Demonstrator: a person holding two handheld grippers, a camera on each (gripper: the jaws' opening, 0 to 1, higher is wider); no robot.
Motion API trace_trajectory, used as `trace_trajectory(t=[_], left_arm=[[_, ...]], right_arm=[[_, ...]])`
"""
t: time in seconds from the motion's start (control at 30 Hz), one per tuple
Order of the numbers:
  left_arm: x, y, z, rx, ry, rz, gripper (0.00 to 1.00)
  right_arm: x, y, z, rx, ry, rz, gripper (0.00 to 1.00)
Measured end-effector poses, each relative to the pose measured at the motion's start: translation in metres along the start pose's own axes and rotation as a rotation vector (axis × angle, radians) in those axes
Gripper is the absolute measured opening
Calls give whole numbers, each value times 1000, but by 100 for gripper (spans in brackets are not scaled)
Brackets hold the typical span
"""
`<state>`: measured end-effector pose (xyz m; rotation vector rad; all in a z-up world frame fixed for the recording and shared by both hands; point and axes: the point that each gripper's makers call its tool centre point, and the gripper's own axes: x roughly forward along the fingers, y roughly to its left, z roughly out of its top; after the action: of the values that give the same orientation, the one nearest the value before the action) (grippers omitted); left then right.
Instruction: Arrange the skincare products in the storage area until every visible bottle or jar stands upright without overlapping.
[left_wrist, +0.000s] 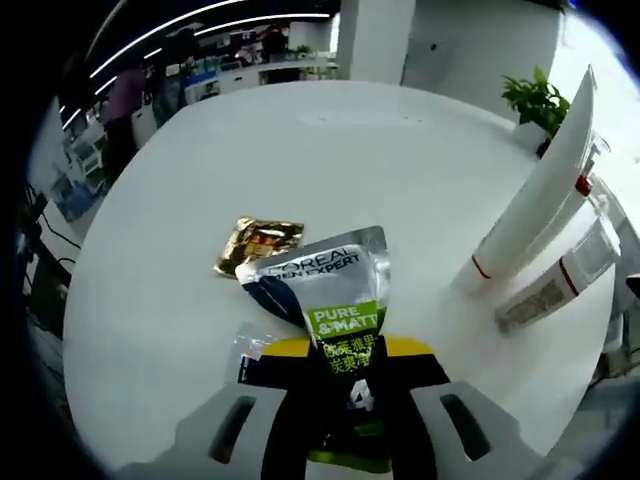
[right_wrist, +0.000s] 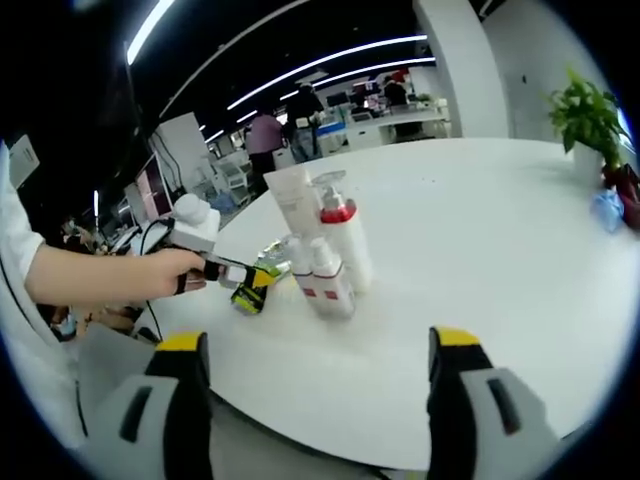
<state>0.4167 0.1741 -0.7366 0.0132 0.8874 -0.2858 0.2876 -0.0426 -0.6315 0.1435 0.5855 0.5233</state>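
Note:
My left gripper (left_wrist: 350, 385) is shut on a silver L'Oreal sachet (left_wrist: 330, 285) with a green label, which sticks out forward over the white table (left_wrist: 300, 150). A gold sachet (left_wrist: 260, 243) lies flat just beyond it, and another silver sachet (left_wrist: 248, 352) lies under the jaws. To the right, a tall white tube (left_wrist: 535, 195) and white bottles with red bands (left_wrist: 560, 282) stand close together. In the right gripper view the tube (right_wrist: 292, 200), a pump bottle (right_wrist: 345, 245) and small bottles (right_wrist: 325, 280) stand upright. The left gripper (right_wrist: 248, 290) sits beside them. My right gripper (right_wrist: 318, 345) is open, near the table edge.
A potted plant (left_wrist: 535, 100) stands at the table's far side, also seen as a plant (right_wrist: 585, 120) at the right. A person's hand (right_wrist: 120, 275) holds the left gripper. Desks and people are far behind. The table's rim (right_wrist: 330, 445) runs between my right jaws.

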Motion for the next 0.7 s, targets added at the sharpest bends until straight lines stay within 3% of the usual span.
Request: trace_trajectory(t=[0.43, 0.7], left_arm=[[-29, -8, -7, -31, -60, -55, 14], [-57, -26, -12, -36, -110, -125, 14]], right_arm=[[-5, 8, 2, -6, -14, 10, 90], [-2, 24, 4, -1, -20, 56, 87]])
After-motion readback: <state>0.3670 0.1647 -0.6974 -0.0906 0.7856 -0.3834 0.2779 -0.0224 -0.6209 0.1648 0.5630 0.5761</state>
